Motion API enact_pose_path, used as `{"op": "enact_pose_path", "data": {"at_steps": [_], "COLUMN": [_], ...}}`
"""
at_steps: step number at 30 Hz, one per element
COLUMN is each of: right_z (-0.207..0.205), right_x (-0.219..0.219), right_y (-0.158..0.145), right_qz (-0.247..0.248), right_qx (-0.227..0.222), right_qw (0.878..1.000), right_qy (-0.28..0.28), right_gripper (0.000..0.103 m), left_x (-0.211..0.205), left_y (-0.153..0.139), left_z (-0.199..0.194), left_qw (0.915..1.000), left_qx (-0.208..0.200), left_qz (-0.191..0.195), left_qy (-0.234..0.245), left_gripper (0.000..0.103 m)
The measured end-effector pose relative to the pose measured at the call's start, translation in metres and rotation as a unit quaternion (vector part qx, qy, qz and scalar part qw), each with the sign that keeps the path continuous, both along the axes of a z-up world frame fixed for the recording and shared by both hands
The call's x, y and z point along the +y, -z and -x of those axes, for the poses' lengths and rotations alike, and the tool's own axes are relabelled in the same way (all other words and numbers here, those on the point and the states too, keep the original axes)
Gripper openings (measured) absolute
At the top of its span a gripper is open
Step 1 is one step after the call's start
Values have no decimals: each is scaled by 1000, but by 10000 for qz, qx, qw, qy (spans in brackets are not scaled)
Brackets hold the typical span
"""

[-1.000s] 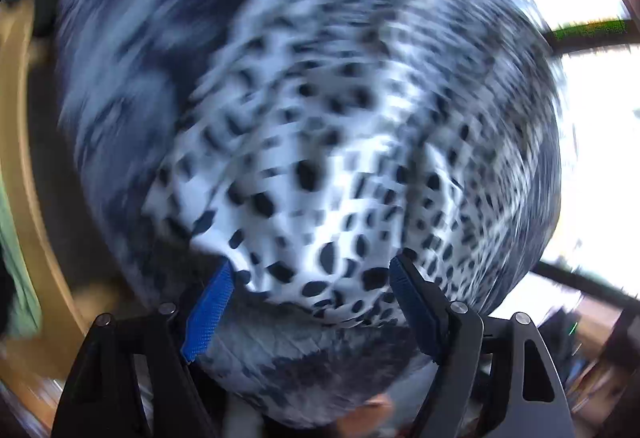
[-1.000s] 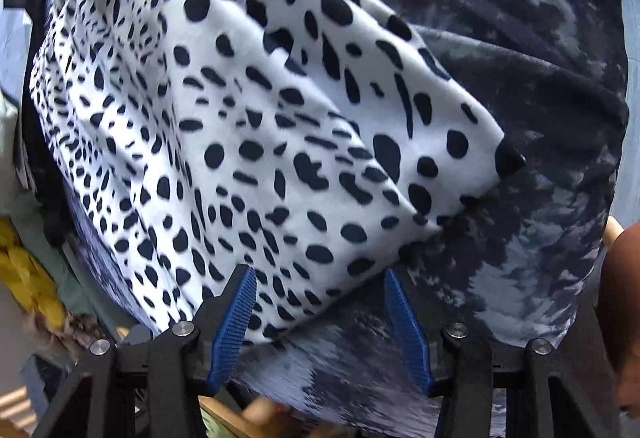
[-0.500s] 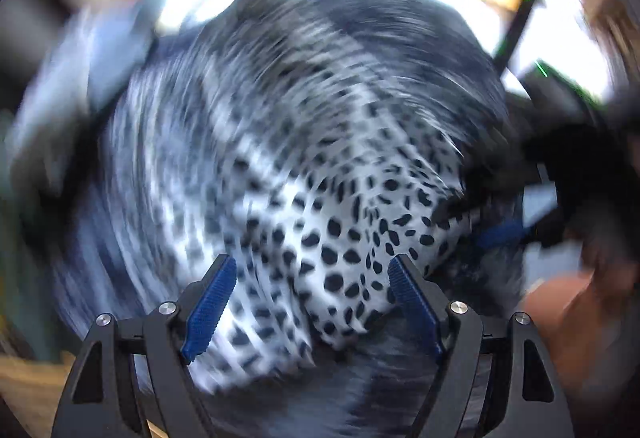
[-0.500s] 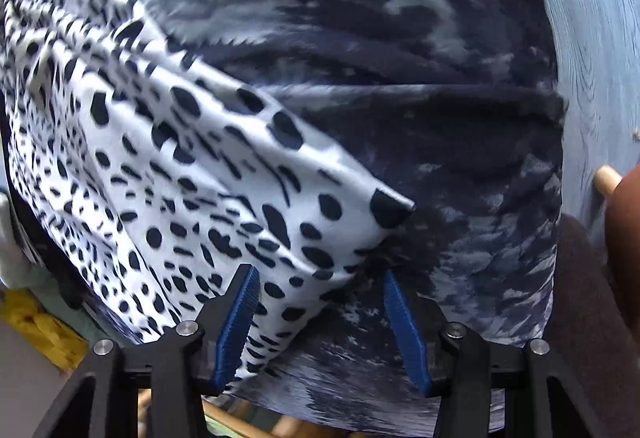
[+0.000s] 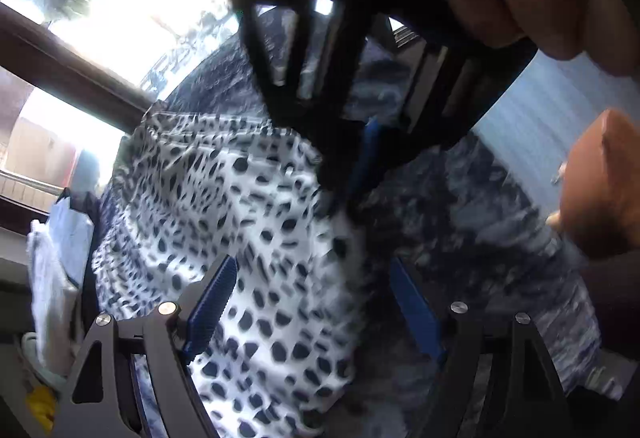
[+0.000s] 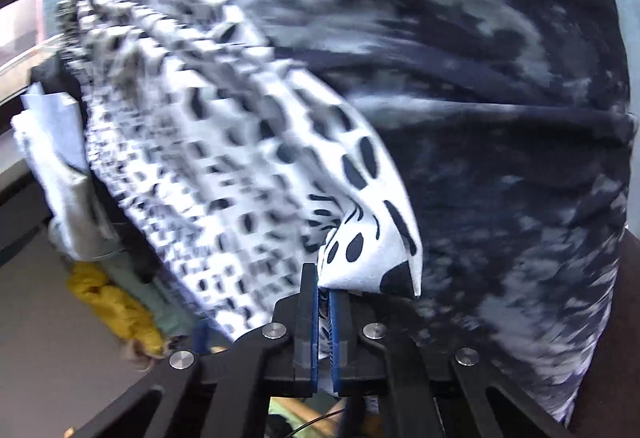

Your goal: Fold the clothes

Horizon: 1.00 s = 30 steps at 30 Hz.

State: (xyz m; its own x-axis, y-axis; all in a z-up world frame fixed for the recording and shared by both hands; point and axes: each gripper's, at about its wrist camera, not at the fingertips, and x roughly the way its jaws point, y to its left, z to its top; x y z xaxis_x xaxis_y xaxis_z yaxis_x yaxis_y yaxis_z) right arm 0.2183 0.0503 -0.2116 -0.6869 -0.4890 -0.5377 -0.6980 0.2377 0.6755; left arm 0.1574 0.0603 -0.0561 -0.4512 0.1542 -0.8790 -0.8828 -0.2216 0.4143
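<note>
Over on the left, your left gripper point(image 5: 308, 310) is hovering with jaws wide, nothing clamped, above the spotted cloth point(image 5: 240, 206) lying over the dark mottled garment point(image 5: 480, 206). You're wanting it on a matching corner before lifting. To the right, your right gripper point(image 6: 324, 302) is pinching the spotted cloth's point(image 6: 240, 142) corner tight. Beyond, the garment's point(image 6: 500, 98) edge is leaving pale surface point(image 5: 552, 110) free for spreading.

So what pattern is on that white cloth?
Black spots on the white cloth, clearest in the right wrist view.
</note>
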Motion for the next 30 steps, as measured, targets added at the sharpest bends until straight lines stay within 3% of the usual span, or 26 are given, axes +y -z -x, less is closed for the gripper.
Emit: {"op": "enact_pose_path", "data": {"at_steps": [3, 8, 11, 13, 15, 18, 19, 22, 25, 26, 28, 30], "right_z": [4, 27, 35, 33, 35, 37, 32, 16, 0, -3, -6, -4], "right_x": [4, -1, -1, 4, 5, 6, 7, 18, 37, 45, 59, 74], "right_y": [-13, -31, -34, -40, -42, -46, -48, -49, -56, -58, -54, -46], "right_qz": [46, -11, -70, -218, -312, -489, -513, -398, -487, -585, -576, -453], "right_qx": [266, 438, 515, 527, 468, 426, 468, 506, 497, 399, 395, 501], "right_qw": [9996, 9987, 9978, 9968, 9957, 9930, 9926, 9946, 9957, 9955, 9960, 9964], "right_qy": [-72, -268, -406, -567, -730, -985, -999, -817, -618, -622, -562, -504], "right_gripper": [3, 3, 3, 3, 4, 7, 9, 45, 51, 64, 75, 76], "left_x": [12, 26, 35, 38, 38, 36, 35, 32, 29, 29, 27, 20], "left_y": [-1, 7, 14, 19, 17, 12, 10, 3, -13, -18, -29, -37], "left_z": [2, 0, 6, 14, 18, 19, 19, 16, 14, 14, 16, 28], "left_qw": [9997, 9997, 9999, 9997, 9992, 9982, 9978, 9977, 9964, 9957, 9940, 9915], "left_qx": [-229, -78, 82, 31, 49, 51, 71, 238, 350, 381, 455, 526], "left_qz": [-116, -92, 33, 158, 178, 153, 142, 127, -88, -164, -284, -420], "left_qy": [-42, 205, 128, -160, -364, -582, -640, -627, -763, -824, -955, -1118], "left_gripper": [81, 79, 52, 15, 8, 6, 5, 5, 5, 5, 5, 5]}}
